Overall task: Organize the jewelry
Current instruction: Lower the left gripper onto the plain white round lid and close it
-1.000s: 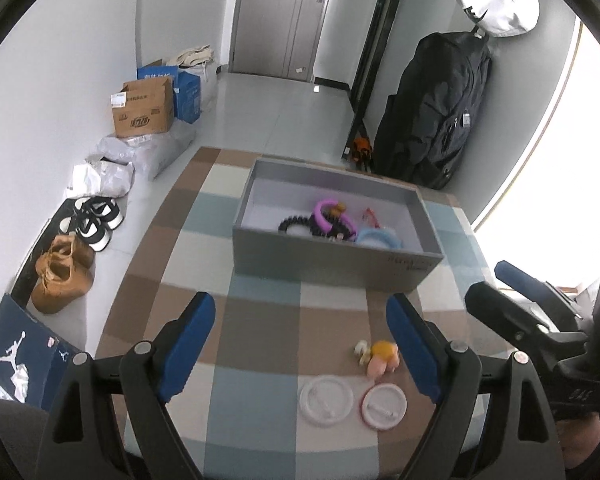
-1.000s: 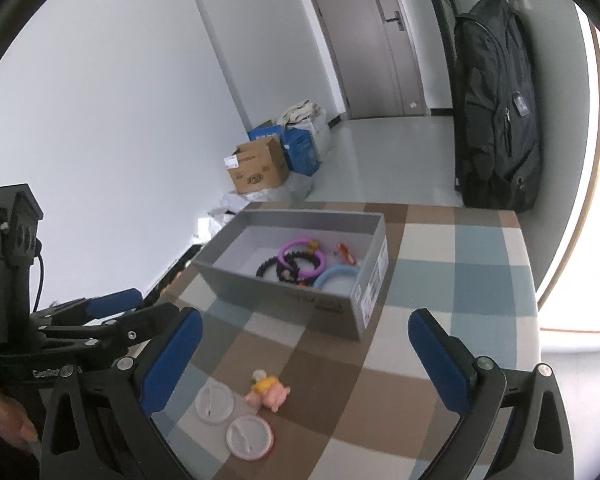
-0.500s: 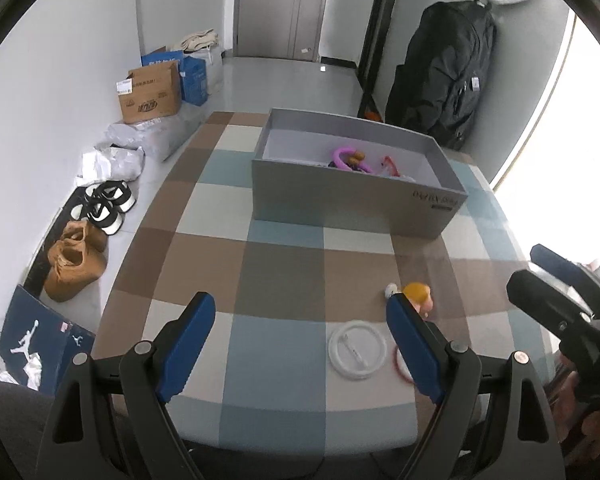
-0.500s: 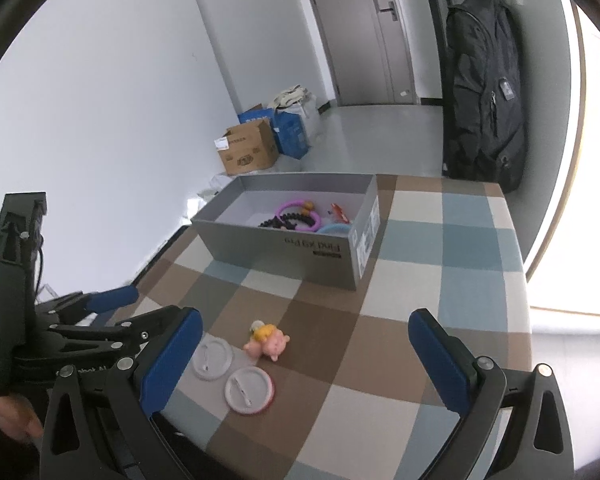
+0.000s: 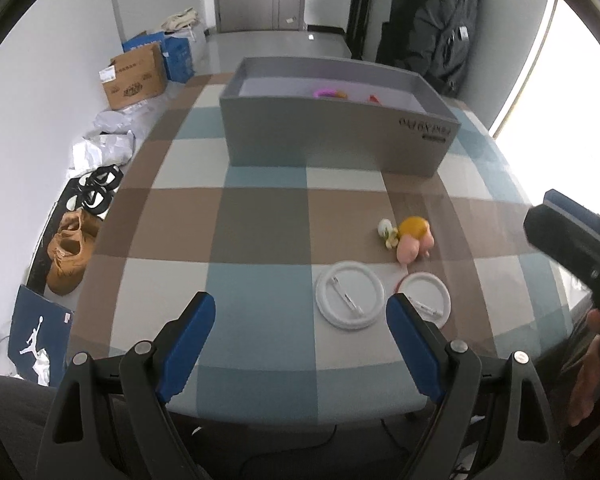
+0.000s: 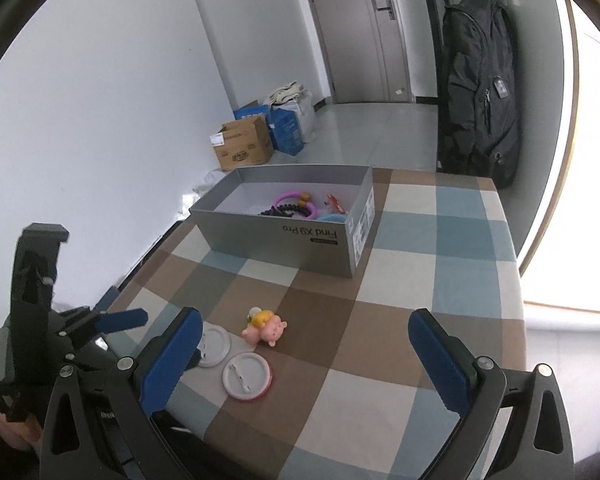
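The left gripper (image 5: 300,336) is hovering over the near edge of the checked table (image 5: 259,220), its fingers spread wide and gripping nothing. The right gripper (image 6: 306,344) is likewise gaping, empty, over the same edge. Just beyond the left gripper's right finger, two white badges (image 5: 350,294) are lying side by side, pins up. Just past them a pink toy (image 5: 410,240) is lying on a brown square. Farther back the grey box (image 5: 340,140) is sitting, holding a purple ring (image 6: 291,204), black beads (image 6: 283,213) and a red piece (image 6: 334,202).
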Action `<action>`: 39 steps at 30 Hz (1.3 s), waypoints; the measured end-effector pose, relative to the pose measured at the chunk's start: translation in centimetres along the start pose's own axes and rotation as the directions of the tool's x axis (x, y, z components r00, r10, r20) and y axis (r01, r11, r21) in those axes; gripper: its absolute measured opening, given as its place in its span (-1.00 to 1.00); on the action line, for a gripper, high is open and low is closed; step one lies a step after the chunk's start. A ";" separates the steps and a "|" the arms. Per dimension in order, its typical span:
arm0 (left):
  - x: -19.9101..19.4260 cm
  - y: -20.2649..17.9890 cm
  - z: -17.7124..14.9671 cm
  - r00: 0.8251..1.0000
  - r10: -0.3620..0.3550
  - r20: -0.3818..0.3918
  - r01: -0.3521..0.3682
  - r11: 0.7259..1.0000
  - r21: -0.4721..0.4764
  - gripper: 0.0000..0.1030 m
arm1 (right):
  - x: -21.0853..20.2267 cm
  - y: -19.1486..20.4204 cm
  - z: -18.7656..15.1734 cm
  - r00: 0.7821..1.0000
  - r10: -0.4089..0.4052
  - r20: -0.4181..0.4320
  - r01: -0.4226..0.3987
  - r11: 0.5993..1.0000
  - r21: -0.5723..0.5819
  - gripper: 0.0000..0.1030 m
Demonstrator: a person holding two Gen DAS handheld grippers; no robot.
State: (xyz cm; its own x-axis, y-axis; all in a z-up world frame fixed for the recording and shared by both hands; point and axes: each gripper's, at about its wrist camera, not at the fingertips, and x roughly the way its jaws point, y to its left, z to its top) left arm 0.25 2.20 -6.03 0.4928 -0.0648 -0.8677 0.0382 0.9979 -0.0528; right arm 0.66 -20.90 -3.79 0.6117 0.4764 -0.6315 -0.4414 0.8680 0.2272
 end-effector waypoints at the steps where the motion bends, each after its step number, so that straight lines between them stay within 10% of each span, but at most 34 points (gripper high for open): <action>1: 0.2 0.0 0.0 1.000 0.011 -0.005 -0.011 1.000 0.002 0.64 | 0.0 0.0 0.0 1.000 -0.002 0.000 0.002 1.000 0.001 1.00; 17: 1.1 -1.2 -0.1 0.999 0.026 -0.018 -0.025 0.995 0.092 0.61 | 0.2 -0.4 0.2 1.000 0.000 -0.001 0.000 1.000 0.017 1.00; 30: 0.9 -1.8 0.4 0.999 -0.043 0.019 0.040 0.991 0.130 -0.27 | 0.2 -0.2 0.2 1.000 0.008 0.001 -0.008 1.000 0.011 1.00; 39: 0.8 -0.6 1.0 0.995 -0.096 0.006 0.095 0.994 0.054 -0.27 | 0.4 -0.6 0.1 1.000 0.008 -0.012 -0.008 1.000 0.025 1.00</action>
State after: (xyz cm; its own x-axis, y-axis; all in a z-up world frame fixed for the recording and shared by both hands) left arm 1.48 1.57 -6.21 0.4919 -0.1598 -0.8559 0.1318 0.9853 -0.1083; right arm 1.23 -21.17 -4.09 0.6003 0.4815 -0.6386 -0.4293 0.8677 0.2506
